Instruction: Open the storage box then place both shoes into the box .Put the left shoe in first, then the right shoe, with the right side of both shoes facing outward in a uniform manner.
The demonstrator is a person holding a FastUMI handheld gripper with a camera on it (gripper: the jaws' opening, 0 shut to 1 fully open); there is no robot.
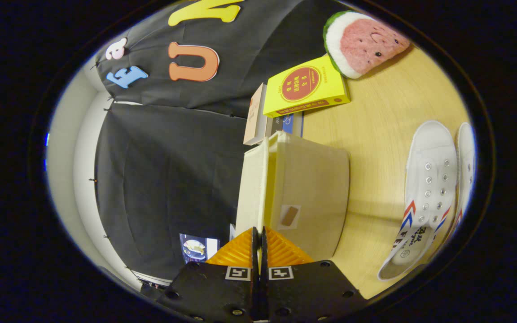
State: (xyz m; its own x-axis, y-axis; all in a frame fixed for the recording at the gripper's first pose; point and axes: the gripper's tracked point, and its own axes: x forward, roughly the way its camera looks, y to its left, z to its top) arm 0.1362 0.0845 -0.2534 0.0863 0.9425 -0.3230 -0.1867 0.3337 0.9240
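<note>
Tool (pixel 259 235) fingers pressed together, nipping lid (pixel 250 184) edge of storage box (pixel 310 193); shoes (pixel 429 193) beside.

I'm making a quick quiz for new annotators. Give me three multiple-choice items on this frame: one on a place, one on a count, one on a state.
1. Where does the yellow book lie?
A. on other books beside the watermelon plush
B. inside the box
C. on a shoe

2. How many shoes are on the table?
A. one
B. two
C. four

3. The hand-held gripper fingers are:
A. wide open
B. together at the box lid's edge
C. clamped on a shoe

Key: 1 A, it tops the stack; 2 B, a white pair lies side by side; 3 B, no gap shows.
</note>
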